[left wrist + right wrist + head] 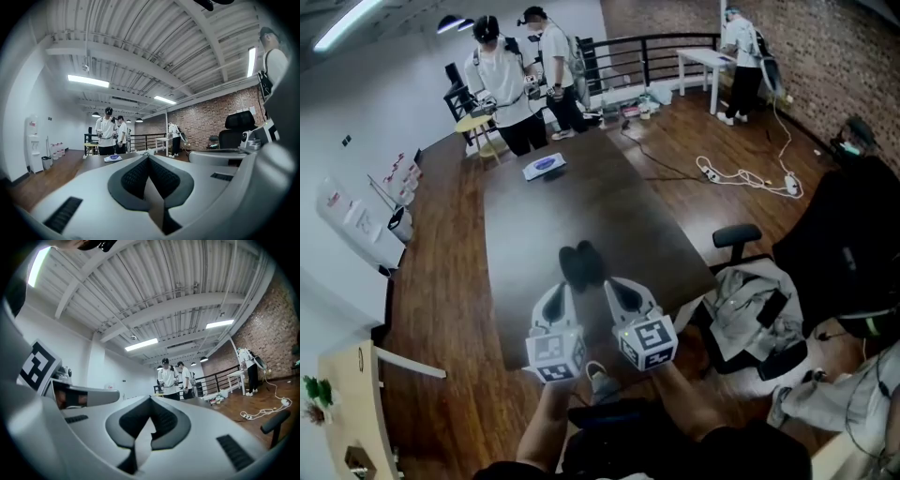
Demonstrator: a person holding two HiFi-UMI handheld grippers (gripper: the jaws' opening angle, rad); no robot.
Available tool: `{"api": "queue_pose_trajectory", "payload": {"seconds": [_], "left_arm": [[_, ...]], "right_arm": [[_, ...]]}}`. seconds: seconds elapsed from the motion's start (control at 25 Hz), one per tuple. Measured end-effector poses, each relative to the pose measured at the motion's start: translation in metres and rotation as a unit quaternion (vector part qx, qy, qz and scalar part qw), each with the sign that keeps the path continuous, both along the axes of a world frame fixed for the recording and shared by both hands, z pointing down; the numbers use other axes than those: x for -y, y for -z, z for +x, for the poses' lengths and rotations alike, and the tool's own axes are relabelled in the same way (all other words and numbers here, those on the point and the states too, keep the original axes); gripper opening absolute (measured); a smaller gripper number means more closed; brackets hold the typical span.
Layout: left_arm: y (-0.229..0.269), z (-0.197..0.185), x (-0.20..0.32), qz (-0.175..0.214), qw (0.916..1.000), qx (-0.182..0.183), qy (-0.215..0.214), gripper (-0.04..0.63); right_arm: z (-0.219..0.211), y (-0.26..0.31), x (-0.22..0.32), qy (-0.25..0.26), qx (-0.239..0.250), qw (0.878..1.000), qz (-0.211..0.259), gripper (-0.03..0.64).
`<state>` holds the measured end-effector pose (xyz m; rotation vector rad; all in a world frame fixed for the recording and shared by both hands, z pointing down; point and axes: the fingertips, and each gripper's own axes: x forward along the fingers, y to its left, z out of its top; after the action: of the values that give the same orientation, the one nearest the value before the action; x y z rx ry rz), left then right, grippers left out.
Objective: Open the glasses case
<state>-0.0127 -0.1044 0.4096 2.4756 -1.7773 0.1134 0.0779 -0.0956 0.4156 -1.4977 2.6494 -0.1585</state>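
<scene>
Over the near end of the dark table [534, 216], I hold the left gripper [559, 292] and the right gripper [619, 289] side by side, each with its jaws pressed together on nothing. Just beyond their tips in the head view, the dark glasses case [581, 265] lies on the table.

The person is wearing dark clothing [675, 455] and carrying a left gripper [572, 267] and right gripper [590, 262], both showing smooth pale-grey shells, black ribbed fingers [136, 177] and a white cube [555, 355] bearing black square markers.
</scene>
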Motion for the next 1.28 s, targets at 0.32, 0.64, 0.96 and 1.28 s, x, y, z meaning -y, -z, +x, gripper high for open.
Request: {"api": "queue_pose_trajectory", "payload": {"seconds": [0.32, 0.64, 0.96, 1.28], "left_arm": [[0.014, 0.009, -0.062, 0.007, 0.9992, 0.013, 0.038, 0.002], [0.034, 0.008, -0.086, 0.011, 0.9988, 0.016, 0.046, 0.002], [0.057, -0.03, -0.137, -0.006, 0.9978, -0.011, 0.065, 0.002], [0.074, -0.056, -0.22, -0.01, 0.9981, -0.007, 0.06, 0.002]], "right_arm": [[0.015, 0.008, -0.061, -0.021, -0.007, 1.0, 0.0, 0.0], [0.01, 0.027, -0.082, -0.04, -0.031, 0.999, 0.002, 0.0], [-0.037, 0.045, -0.129, -0.044, -0.048, 0.997, -0.036, 0.0], [-0.07, 0.065, -0.214, -0.048, -0.031, 0.998, -0.039, 0.0]]}}
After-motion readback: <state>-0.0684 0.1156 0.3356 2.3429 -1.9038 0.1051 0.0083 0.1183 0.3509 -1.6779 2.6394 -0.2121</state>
